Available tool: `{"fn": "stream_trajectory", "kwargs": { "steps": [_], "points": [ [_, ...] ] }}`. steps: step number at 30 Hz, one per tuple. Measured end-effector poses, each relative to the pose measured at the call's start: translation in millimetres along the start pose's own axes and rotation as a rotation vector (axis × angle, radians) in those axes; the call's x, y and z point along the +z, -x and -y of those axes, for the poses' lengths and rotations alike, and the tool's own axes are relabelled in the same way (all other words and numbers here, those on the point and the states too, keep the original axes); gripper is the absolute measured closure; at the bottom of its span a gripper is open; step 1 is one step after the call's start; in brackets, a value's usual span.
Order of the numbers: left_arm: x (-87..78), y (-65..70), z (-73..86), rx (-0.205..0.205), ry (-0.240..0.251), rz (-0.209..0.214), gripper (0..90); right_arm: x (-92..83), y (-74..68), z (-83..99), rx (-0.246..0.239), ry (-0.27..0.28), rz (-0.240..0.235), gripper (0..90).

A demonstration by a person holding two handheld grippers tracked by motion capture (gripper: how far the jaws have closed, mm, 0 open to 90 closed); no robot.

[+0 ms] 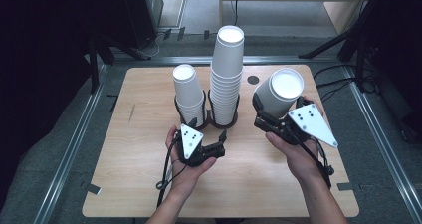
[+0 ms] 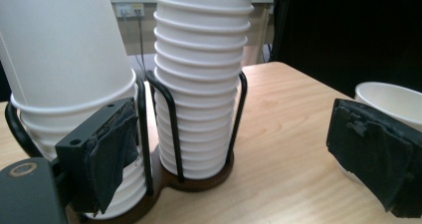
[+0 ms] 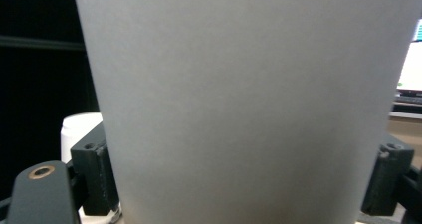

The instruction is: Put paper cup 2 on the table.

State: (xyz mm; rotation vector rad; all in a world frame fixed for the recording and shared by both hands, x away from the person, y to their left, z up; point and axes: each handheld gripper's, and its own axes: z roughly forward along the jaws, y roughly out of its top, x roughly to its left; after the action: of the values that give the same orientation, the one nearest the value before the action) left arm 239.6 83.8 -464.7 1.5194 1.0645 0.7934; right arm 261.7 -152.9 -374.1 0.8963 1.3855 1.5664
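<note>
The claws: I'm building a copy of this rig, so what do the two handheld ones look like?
Both are black, hand-held tools. The left claw and right claw each carry a grey three-cornered plate with small black dots on top. The pads are dark, worn foam on blocky black fingers. A black cable trails from the left one. No sleeves show on the forearms.

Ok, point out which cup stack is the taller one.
The right-hand stack in the black holder: it rises well above the left stack beside it.

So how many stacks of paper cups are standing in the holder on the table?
2: a short stack in the holder's left ring and a tall stack in its right ring. One more cup sits in the right gripper.
</note>
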Motion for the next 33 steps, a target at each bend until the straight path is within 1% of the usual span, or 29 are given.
{"fn": "stream_trajectory", "kwargs": {
  "steps": [1, 3, 4, 6, 7, 8, 9, 11, 13, 15, 16, 18, 19, 21, 22, 23, 24, 25, 26, 27, 29, 30, 31, 33],
  "points": [
    [-1.9, 0.3, 0.6, -0.002, -0.002, 0.000, 6.5, -2.6, -0.5, 3.0, -0.018, -0.005, 0.004, 14.2],
    [-4.5, 0.8, 1.2, 0.014, -0.009, -0.006, 6.5, -8.0, -2.1, 8.7, -0.031, -0.019, 0.008, 14.2],
    [-5.8, 0.5, 1.2, 0.003, -0.008, -0.005, 6.5, -10.8, -3.1, 11.5, -0.040, -0.028, 0.008, 14.3],
    [-8.2, -0.3, 1.8, -0.002, -0.009, -0.007, 6.5, -16.5, -4.9, 17.9, -0.069, -0.036, 0.017, 14.4],
    [-9.4, -0.3, 2.5, -0.005, -0.009, -0.005, 6.5, -18.9, -5.7, 21.2, -0.088, -0.041, 0.034, 14.5],
    [-10.2, 0.1, 3.8, 0.008, -0.012, -0.002, 6.5, -21.2, -6.4, 24.7, -0.103, -0.049, 0.056, 14.6],
    [-11.2, 1.1, 5.9, 0.022, -0.019, 0.001, 6.5, -23.8, -6.8, 27.6, -0.108, -0.064, 0.065, 14.6],
    [-11.9, 1.2, 9.0, 0.036, -0.032, 0.012, 6.5, -28.6, -7.2, 32.5, -0.100, -0.080, 0.067, 14.4],
    [-12.5, 0.2, 10.6, 0.040, -0.043, 0.020, 6.5, -33.6, -7.4, 37.2, -0.101, -0.093, 0.053, 14.3],
    [-14.0, -1.4, 10.5, 0.041, -0.044, 0.028, 6.5, -37.6, -8.7, 42.3, -0.116, -0.114, 0.051, 14.2],
    [-15.0, -2.2, 10.0, 0.045, -0.042, 0.030, 6.5, -38.7, -9.5, 44.5, -0.132, -0.124, 0.045, 14.2],
    [-17.9, -2.9, 7.9, 0.037, -0.032, 0.040, 6.5, -40.5, -10.3, 47.1, -0.175, -0.139, 0.049, 14.3],
    [-19.1, -2.6, 6.9, 0.035, -0.026, 0.043, 6.5, -41.8, -10.6, 48.1, -0.177, -0.146, 0.056, 14.3],
    [-20.6, -0.5, 5.4, 0.041, -0.020, 0.053, 6.5, -43.1, -11.1, 50.0, -0.182, -0.154, 0.050, 14.3],
    [-21.5, 1.2, 4.9, 0.048, -0.021, 0.059, 6.5, -43.6, -12.1, 51.8, -0.192, -0.163, 0.050, 14.3],
    [-22.8, 4.0, 4.5, 0.061, -0.019, 0.075, 6.5, -44.0, -13.5, 54.2, -0.210, -0.170, 0.066, 14.3],
    [-23.0, 5.2, 4.4, 0.061, -0.018, 0.082, 6.5, -44.6, -15.4, 58.4, -0.226, -0.180, 0.070, 14.4],
    [-23.3, 5.9, 4.1, 0.064, -0.020, 0.089, 6.5, -45.1, -16.4, 60.2, -0.228, -0.183, 0.070, 14.4],
    [-23.8, 6.7, 3.6, 0.066, -0.021, 0.097, 6.5, -45.4, -17.3, 62.0, -0.242, -0.183, 0.075, 14.5],
    [-24.4, 7.0, 3.1, 0.071, -0.022, 0.103, 6.5, -45.7, -18.8, 64.4, -0.267, -0.188, 0.082, 14.5],
    [-25.1, 6.7, 2.3, 0.066, -0.023, 0.115, 6.5, -45.9, -21.3, 69.1, -0.328, -0.197, 0.091, 14.6],
    [-25.4, 5.9, 1.8, 0.063, -0.027, 0.121, 6.5, -45.8, -22.3, 71.0, -0.349, -0.202, 0.097, 14.6],
    [-25.5, 5.5, 1.4, 0.059, -0.033, 0.127, 6.6, -44.9, -23.0, 73.8, -0.388, -0.208, 0.103, 14.6],
    [-25.5, 4.6, 0.7, 0.057, -0.041, 0.141, 6.5, -43.7, -24.0, 77.6, -0.437, -0.215, 0.105, 14.8]
  ]
}}
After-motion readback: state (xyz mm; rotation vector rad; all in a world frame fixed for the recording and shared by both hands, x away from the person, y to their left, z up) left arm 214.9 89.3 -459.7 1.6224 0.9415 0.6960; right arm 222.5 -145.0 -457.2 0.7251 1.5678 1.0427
